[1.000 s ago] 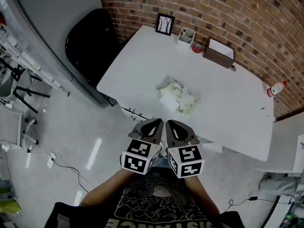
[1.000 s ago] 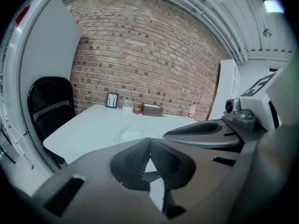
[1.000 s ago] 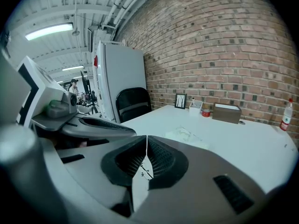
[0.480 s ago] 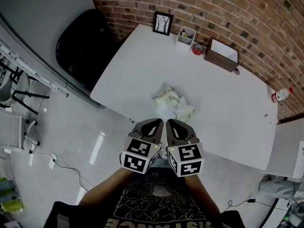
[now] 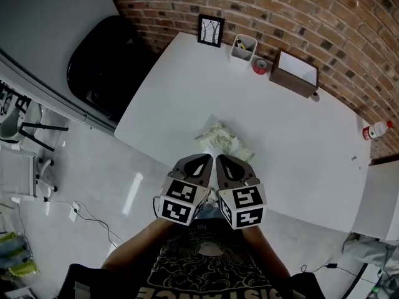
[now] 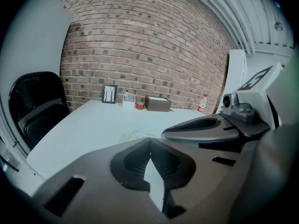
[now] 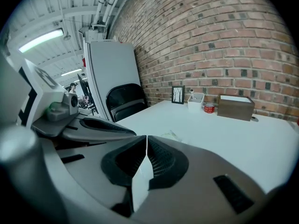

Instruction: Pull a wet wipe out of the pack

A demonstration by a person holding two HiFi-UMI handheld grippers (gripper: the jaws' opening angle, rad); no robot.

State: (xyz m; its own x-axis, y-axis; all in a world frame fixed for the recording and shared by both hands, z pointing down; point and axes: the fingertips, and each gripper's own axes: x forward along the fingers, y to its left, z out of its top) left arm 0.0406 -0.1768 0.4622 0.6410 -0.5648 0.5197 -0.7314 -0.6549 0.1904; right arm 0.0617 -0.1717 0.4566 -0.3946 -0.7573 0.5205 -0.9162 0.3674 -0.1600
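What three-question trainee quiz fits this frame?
1. True or false: the left gripper holds a wipe.
2. Where is the wet wipe pack? A) on the table, near its front edge; B) against the brick wall; C) on the black chair.
3. Fill in: the right gripper has its jaws ___, with nothing between them.

Key: 1 false; 2 A; 3 shut.
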